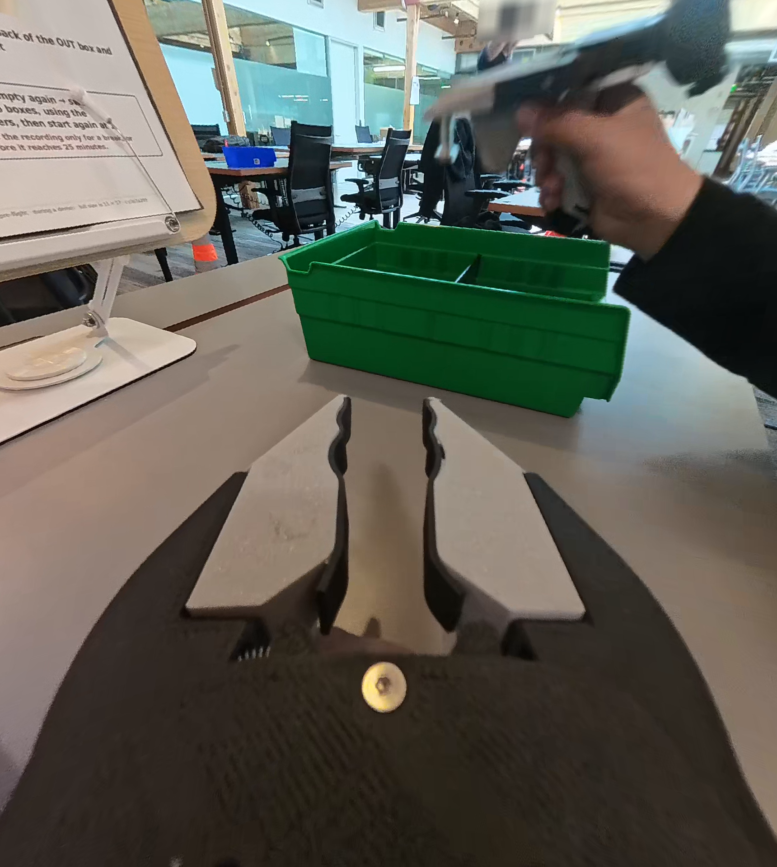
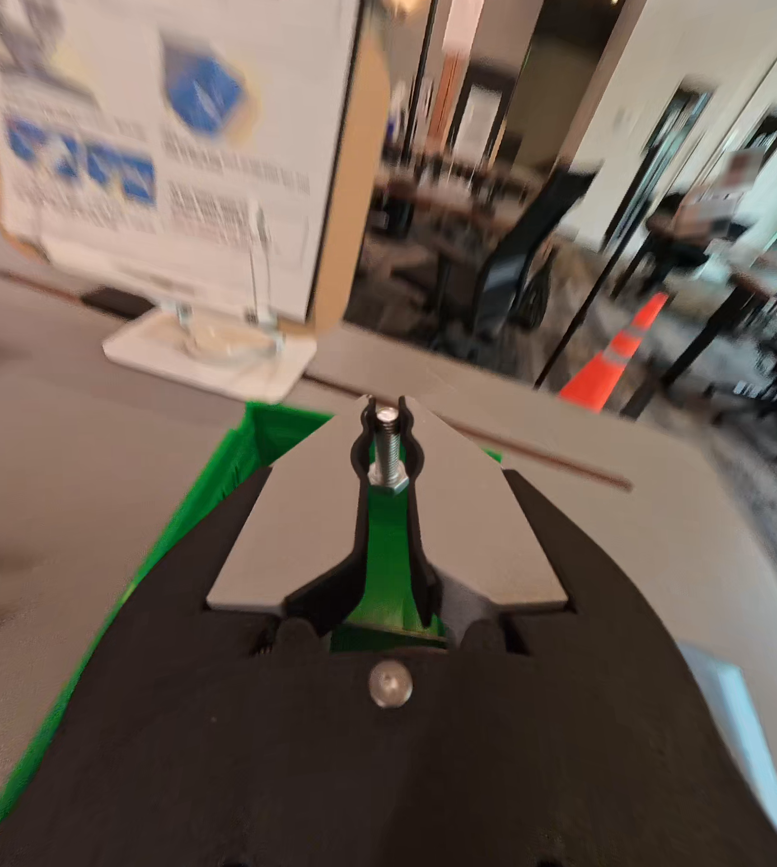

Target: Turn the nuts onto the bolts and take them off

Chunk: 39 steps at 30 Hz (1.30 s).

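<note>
Jaws first: my right gripper [image 2: 385, 403] is pinched on a bolt [image 2: 385, 445], whose threaded shank runs along the gap between the fingers with its end at the tips and its hex head [image 2: 387, 482] nearest the camera. No nut shows on the shank (the view is smeared, so I cannot be certain). Under that gripper lies the green bin [image 2: 255, 441], its floor showing between the fingers. My left gripper [image 1: 385, 406] stands spread, nothing between its fingers, only bare grey table [image 1: 236, 422] below.

Beyond the left tips sits the bin [image 1: 461, 347] on the table; a divider splits its inside into compartments, and from this low angle I cannot see what lies in them. Above the bin's far right side, my right hand [image 1: 612, 173] in a dark sleeve holds the right gripper [image 1: 447, 140] up in the air, blurred, with the bolt a small grey shape at its tips.

To the left stands a sign board [image 1: 48, 117] on a white base [image 1: 72, 366]. Past the table edge are office chairs [image 1: 307, 178], a blue bin [image 1: 249, 156] on a desk and an orange cone [image 2: 616, 356].
</note>
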Each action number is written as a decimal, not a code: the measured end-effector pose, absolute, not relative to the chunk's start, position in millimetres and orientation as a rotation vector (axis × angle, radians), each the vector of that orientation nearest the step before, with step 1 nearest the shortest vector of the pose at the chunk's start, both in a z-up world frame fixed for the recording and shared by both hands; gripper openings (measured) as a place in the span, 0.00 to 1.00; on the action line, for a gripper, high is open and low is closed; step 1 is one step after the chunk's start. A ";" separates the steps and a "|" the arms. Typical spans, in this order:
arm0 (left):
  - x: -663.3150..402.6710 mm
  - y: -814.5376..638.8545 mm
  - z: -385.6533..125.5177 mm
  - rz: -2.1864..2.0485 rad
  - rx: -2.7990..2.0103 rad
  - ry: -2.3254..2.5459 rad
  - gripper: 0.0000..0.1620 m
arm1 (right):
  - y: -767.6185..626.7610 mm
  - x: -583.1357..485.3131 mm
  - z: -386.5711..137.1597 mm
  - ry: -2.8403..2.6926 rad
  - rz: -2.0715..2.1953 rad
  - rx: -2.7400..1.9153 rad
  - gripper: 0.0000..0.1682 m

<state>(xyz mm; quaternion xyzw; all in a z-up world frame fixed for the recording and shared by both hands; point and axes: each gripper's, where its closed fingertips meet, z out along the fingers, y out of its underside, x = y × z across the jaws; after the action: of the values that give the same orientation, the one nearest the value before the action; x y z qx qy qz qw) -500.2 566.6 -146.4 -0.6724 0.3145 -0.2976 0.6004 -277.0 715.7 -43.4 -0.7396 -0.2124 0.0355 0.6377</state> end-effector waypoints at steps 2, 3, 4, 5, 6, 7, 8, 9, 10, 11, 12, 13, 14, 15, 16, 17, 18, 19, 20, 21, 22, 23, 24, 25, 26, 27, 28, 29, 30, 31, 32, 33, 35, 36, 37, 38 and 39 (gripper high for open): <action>-501.0 567.6 -147.3 -0.690 -1.563 0.727 0.17 | 741.4 -265.1 -87.4 -0.483 0.039 -1.861 0.04; -501.5 568.2 -148.0 -0.688 -1.566 0.726 0.17 | 751.8 -254.5 -101.7 -0.463 -0.017 -1.914 0.04; -502.0 568.6 -148.3 -0.686 -1.568 0.725 0.17 | 757.9 -244.5 -115.2 -0.428 -0.051 -1.992 0.07; -502.4 568.9 -148.3 -0.685 -1.569 0.725 0.17 | 760.3 -242.4 -122.9 -0.411 -0.034 -2.056 0.14; -502.8 568.9 -147.6 -0.687 -1.567 0.723 0.17 | 760.7 -247.4 -122.4 -0.414 0.018 -2.075 0.17; -503.0 568.8 -146.4 -0.691 -1.564 0.720 0.17 | 760.2 -251.6 -115.8 -0.413 0.048 -2.065 0.19; -502.9 568.5 -145.4 -0.696 -1.562 0.718 0.17 | 759.6 -254.0 -104.9 -0.418 0.043 -2.029 0.19; -502.6 568.0 -144.6 -0.700 -1.560 0.718 0.17 | 758.3 -255.8 -93.1 -0.427 0.021 -1.984 0.18; -501.9 567.3 -144.3 -0.702 -1.558 0.720 0.17 | 756.2 -257.5 -83.1 -0.441 -0.002 -1.952 0.16; -501.2 566.7 -144.5 -0.701 -1.557 0.725 0.17 | 753.8 -259.8 -75.3 -0.457 -0.020 -1.932 0.16; -500.6 566.2 -144.9 -0.697 -1.558 0.730 0.17 | 751.2 -262.2 -68.9 -0.471 -0.032 -1.920 0.16; -500.2 566.0 -145.1 -0.694 -1.557 0.734 0.17 | 748.8 -264.8 -63.0 -0.481 -0.036 -1.909 0.16; -499.7 565.6 -145.3 -0.694 -1.558 0.737 0.17 | 746.2 -267.7 -57.1 -0.490 -0.033 -1.896 0.16; -499.7 565.5 -145.3 -0.693 -1.558 0.738 0.17 | 743.5 -270.9 -52.3 -0.498 -0.025 -1.888 0.16; -500.2 565.7 -144.9 -0.691 -1.557 0.736 0.17 | 740.1 -274.6 -49.3 -0.509 -0.012 -1.891 0.16; -500.7 565.9 -144.6 -0.690 -1.556 0.734 0.17 | 735.9 -279.0 -47.8 -0.523 0.008 -1.898 0.17; -501.3 566.3 -144.4 -0.691 -1.557 0.731 0.17 | 730.7 -284.0 -47.1 -0.541 0.031 -1.906 0.17; -502.0 566.7 -143.9 -0.691 -1.557 0.727 0.17 | 723.8 -289.6 -48.7 -0.570 0.055 -1.922 0.18; -502.6 566.8 -143.2 -0.693 -1.556 0.724 0.17 | 715.4 -294.2 -53.0 -0.606 0.072 -1.950 0.18; -503.0 566.7 -142.7 -0.695 -1.555 0.722 0.17 | 705.2 -298.1 -59.2 -0.651 0.086 -1.984 0.20; -503.2 566.8 -142.4 -0.697 -1.555 0.720 0.17 | 692.8 -302.9 -66.2 -0.712 0.109 -2.011 0.20; -503.2 566.5 -141.9 -0.699 -1.554 0.720 0.17 | 678.5 -307.5 -74.3 -0.783 0.136 -2.035 0.19; -502.8 566.4 -141.7 -0.701 -1.554 0.720 0.17 | 663.4 -307.9 -84.5 -0.851 0.145 -2.070 0.15; -502.3 565.9 -141.6 -0.702 -1.554 0.722 0.17 | 650.0 -303.1 -95.3 -0.898 0.126 -2.112 0.12; -501.6 565.3 -141.9 -0.703 -1.554 0.726 0.17 | 637.4 -296.2 -106.1 -0.928 0.103 -2.155 0.11; -500.7 564.9 -142.5 -0.703 -1.556 0.731 0.17 | 623.2 -291.0 -117.9 -0.959 0.104 -2.203 0.11; -499.7 564.5 -143.5 -0.703 -1.561 0.736 0.17 | 606.2 -288.2 -131.6 -0.998 0.137 -2.263 0.11; -498.7 564.2 -145.0 -0.701 -1.568 0.743 0.17 | 588.0 -286.9 -145.8 -1.042 0.179 -2.324 0.12; -498.0 564.3 -146.6 -0.698 -1.574 0.748 0.17 | 572.8 -285.9 -158.2 -1.081 0.205 -2.368 0.11; -497.3 564.1 -147.8 -0.695 -1.578 0.753 0.17 | 560.7 -286.8 -168.9 -1.118 0.222 -2.391 0.11; -496.6 564.1 -149.1 -0.693 -1.582 0.758 0.17 | 550.5 -291.8 -178.3 -1.160 0.251 -2.399 0.10; -496.1 564.3 -150.3 -0.690 -1.584 0.761 0.17 | 544.7 -301.0 -185.0 -1.187 0.287 -2.387 0.09; -495.4 565.4 -154.2 -0.679 -1.595 0.769 0.17 | 546.7 -319.7 -194.5 -1.198 0.302 -2.353 0.00; -495.6 566.0 -156.2 -0.670 -1.601 0.775 0.17 | 551.9 -326.3 -197.4 -1.197 0.283 -2.336 0.00; -496.4 566.9 -158.2 -0.658 -1.607 0.779 0.17 | 555.5 -334.7 -197.5 -1.185 0.298 -2.324 0.00; -497.8 568.2 -159.7 -0.643 -1.610 0.781 0.17 | 557.4 -343.7 -194.8 -1.171 0.339 -2.310 0.00; -499.1 569.2 -160.6 -0.632 -1.613 0.782 0.17 | 560.1 -349.6 -189.0 -1.149 0.366 -2.300 0.01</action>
<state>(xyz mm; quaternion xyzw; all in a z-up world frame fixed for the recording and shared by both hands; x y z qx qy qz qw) -499.1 569.2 -160.6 -0.6906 0.3348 -0.2706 0.5812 -349.6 560.1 -189.0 -0.8529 -0.4263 0.1358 0.2689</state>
